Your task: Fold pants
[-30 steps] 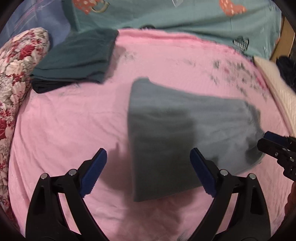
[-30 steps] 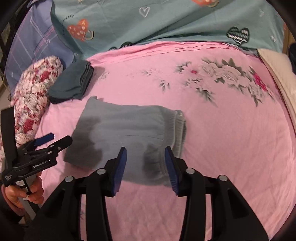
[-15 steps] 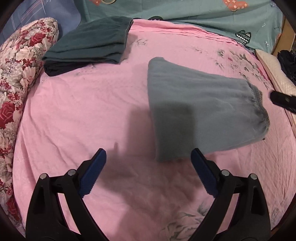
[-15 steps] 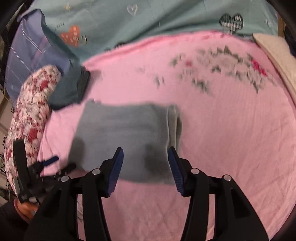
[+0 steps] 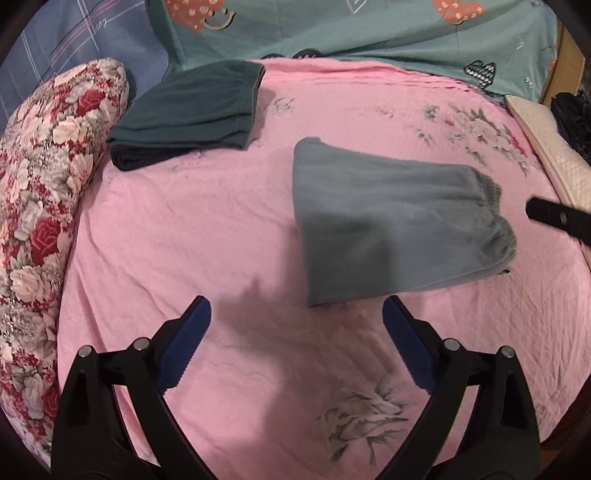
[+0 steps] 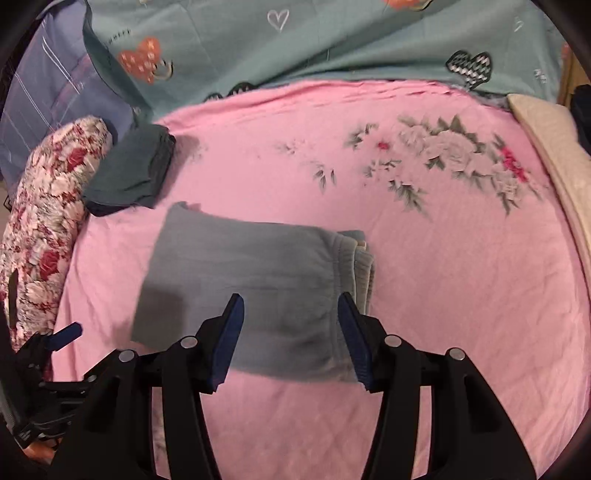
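On the pink sheet (image 5: 229, 229), far left, a floral bolster (image 5: 48, 206) runs along the edge. Just right of it sits a stack of dark green pants (image 5: 192, 107) on something darker; judged to be finished pieces parked clear of the working area. Centre-right lies the grey pants (image 5: 388, 221), folded to a compact rectangle, waistband to the right with ribbed cuffs showing beside it in the right wrist view. It lies flat, nothing gripping it. The fold looks complete or close to it, which would explain why both tools are off the cloth.

Left gripper (image 5: 295, 343): jaws spread wide, nothing between them. In its own view the grey pants lie ahead and to the right, the near-left corner just beyond the gap between the fingertips, apart from both pads. Only bare sheet and shadow lie under the jaws.

Right gripper (image 6: 291, 332): jaws apart, empty, opening slightly. In its view the fingertips frame the waistband end of the grey pants (image 6: 255, 288), the elastic edge near the right pad. Contact cannot be confirmed; no pinched cloth is visible, so it is read as hovering above the fabric.

Far right, a cream quilted pad (image 5: 554, 155) borders the sheet. Teal heart-print bedding (image 5: 369, 33) lies behind.
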The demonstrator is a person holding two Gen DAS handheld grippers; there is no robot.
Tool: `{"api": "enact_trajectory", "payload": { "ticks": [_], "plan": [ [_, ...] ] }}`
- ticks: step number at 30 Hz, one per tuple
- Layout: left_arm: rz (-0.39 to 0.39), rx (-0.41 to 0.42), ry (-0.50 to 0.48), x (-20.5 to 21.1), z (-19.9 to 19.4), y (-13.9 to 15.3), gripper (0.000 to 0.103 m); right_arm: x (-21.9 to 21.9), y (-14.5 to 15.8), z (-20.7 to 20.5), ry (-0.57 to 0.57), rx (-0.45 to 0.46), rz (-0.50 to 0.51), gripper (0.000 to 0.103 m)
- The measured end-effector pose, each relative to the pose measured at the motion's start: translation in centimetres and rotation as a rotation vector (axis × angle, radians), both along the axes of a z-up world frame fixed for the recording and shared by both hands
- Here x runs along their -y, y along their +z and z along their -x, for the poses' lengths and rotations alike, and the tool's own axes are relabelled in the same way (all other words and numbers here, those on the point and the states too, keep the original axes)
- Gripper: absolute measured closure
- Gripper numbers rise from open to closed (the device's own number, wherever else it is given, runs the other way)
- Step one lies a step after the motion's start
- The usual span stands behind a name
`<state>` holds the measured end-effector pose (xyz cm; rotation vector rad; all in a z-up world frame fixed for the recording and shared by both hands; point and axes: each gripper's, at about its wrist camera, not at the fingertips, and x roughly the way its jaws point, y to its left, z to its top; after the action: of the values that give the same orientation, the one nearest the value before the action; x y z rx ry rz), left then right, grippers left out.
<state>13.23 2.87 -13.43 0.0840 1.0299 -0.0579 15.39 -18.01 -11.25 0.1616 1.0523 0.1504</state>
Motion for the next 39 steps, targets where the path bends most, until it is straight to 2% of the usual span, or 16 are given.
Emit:
{"api": "enact_trajectory", "payload": {
  "ticks": [3,6,11,15,20,25,30,39],
  "plan": [
    [-0.010,0.037,-0.036,0.0,1.2,1.6,0.006,-0.8,1.8,3.5,-0.008,0.011,0.004,0.049],
    [-0.021,0.068,-0.076,-0.3,2.8,3.3,0.005,-2.3,2.8,7.2,-0.024,0.008,0.074,0.049],
    [-0.010,0.098,-0.088,-0.9,4.8,5.6,0.004,-4.0,3.9,11.0,-0.042,-0.001,0.119,0.049],
    [0.000,0.126,-0.036,-1.5,6.2,7.2,0.004,-4.6,5.1,12.3,-0.026,0.013,0.142,0.049],
    [0.012,0.135,0.021,-1.7,7.8,8.7,0.004,-4.2,7.4,13.9,-0.009,0.075,0.171,0.049],
    [0.004,0.127,0.023,-0.8,9.3,9.2,0.004,-3.5,8.3,15.0,0.023,0.099,0.158,0.049],
    [-0.026,0.130,-0.007,0.7,10.5,9.6,0.004,-2.9,8.2,15.9,0.030,0.097,0.132,0.049],
    [-0.029,0.127,-0.014,2.3,11.5,9.8,0.004,-2.0,8.2,17.0,0.046,0.103,0.110,0.049]
  ]
}}
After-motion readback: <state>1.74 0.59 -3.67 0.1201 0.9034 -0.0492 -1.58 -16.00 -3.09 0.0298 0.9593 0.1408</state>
